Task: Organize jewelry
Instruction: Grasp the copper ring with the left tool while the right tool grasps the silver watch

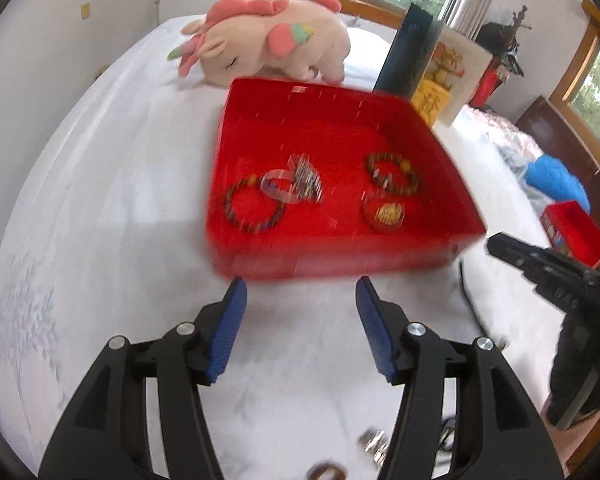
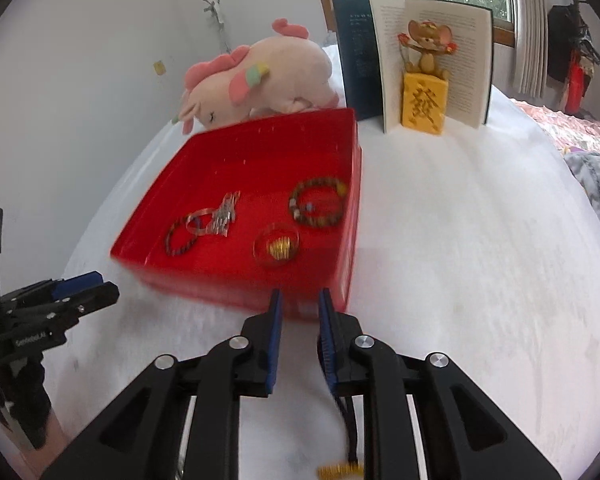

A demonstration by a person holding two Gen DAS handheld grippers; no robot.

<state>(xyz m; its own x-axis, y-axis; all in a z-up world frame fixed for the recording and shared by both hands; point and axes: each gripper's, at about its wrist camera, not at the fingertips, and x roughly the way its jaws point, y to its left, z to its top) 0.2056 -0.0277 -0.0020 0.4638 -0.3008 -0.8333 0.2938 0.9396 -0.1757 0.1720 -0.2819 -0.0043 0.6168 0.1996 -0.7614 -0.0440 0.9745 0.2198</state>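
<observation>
At lower centre of its own view, the left gripper (image 1: pixel 300 296) has wide, empty fingers. The right gripper (image 2: pixel 300 304) pinches a dark cord, its gold tassel (image 2: pixel 340 470) seen only there. Light, slippery bead bracelets (image 1: pixel 392 176), best gripped by the rim, lie in the red tray (image 1: pixel 340 256) on the bed (image 1: pixel 100 220).

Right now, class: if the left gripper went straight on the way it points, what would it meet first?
Most likely the near wall of the red tray, which sits just ahead of the left gripper and its open, empty fingers. Depth is uncertain; the white cloth might come first.
</observation>
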